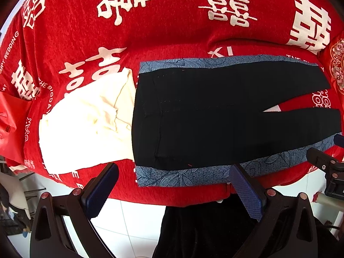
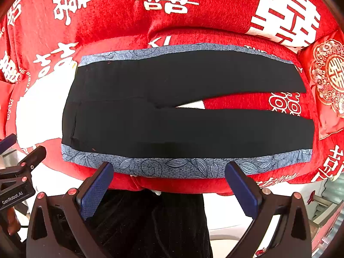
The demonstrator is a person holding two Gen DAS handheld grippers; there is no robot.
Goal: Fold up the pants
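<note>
Black pants [image 1: 206, 111] [image 2: 163, 111] lie flat on a blue patterned cloth [image 1: 178, 175] [image 2: 172, 167], waist to the left, the two legs spread apart to the right. My left gripper [image 1: 174, 178] hovers open just before the near edge of the cloth, by the waist end, holding nothing. Further right, my right gripper [image 2: 169, 175] is open too, in front of the near leg and touching nothing. In the left wrist view the right gripper [image 1: 326, 163] shows at the right edge.
A red blanket [image 1: 172, 30] [image 2: 120, 21] with white characters covers the surface. A cream garment [image 1: 86, 124] lies left of the waist. A red embroidered cushion [image 2: 329, 79] sits at the right. White floor tiles [image 1: 133, 221] and a person's dark trousers [image 2: 154, 221] are below.
</note>
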